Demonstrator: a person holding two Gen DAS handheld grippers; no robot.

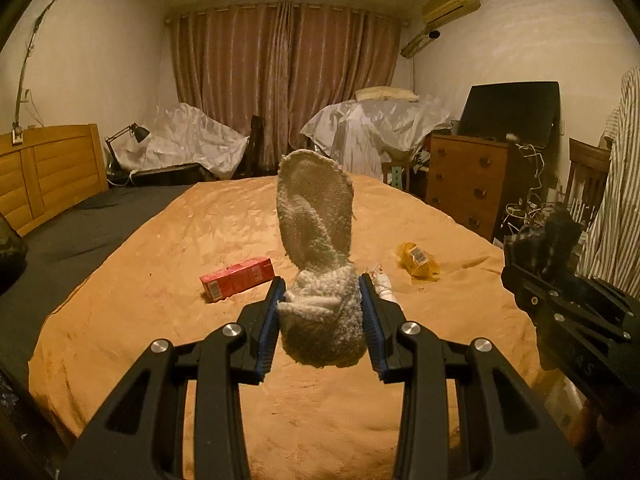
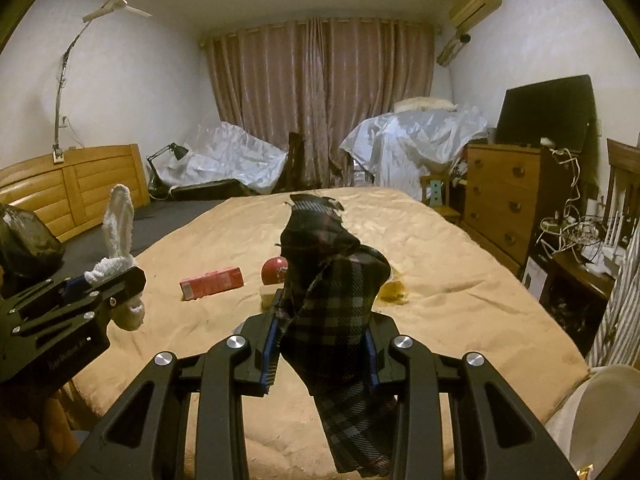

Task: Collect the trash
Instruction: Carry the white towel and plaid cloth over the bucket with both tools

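The bed (image 1: 120,264) fills the middle of both my views, spread with an orange-tan blanket (image 1: 320,420) whose near edge runs along the bottom of each frame. In the left wrist view a strip of dark sheet (image 1: 80,220) lies bare at middle left, ending at the wooden headboard (image 1: 44,168). Past the far edge of the blanket, at centre, stand the closed curtains (image 1: 280,80) with plastic-covered heaps on either side. The right side is crowded: a wooden dresser (image 1: 464,184) close to the bed's right edge, a tangle of cables beside it, and striped cloth hanging at the far right. Open room is mostly above the blanket itself.

My left gripper (image 1: 322,292) is clamped narrow on a fluffy white sock (image 1: 316,216), which stands up from between the blue pads and also droops below them. In the right wrist view this gripper sits at the left edge, lifted clear of the blanket.

My right gripper (image 2: 324,332) grips a dark plaid cloth (image 2: 332,280), bunched above the pads and hanging down past them toward the bottom of the frame.

The trash lies on the blanket mid-frame: a red carton (image 1: 238,278) left of centre, a yellow wrapper (image 1: 418,266) right of centre, and a small white scrap (image 1: 382,284) just beside my left gripper's right finger. In the right wrist view a red round thing (image 2: 274,270) sits behind the plaid cloth, near the carton. A dark bag (image 2: 24,236) shows at the left edge there.
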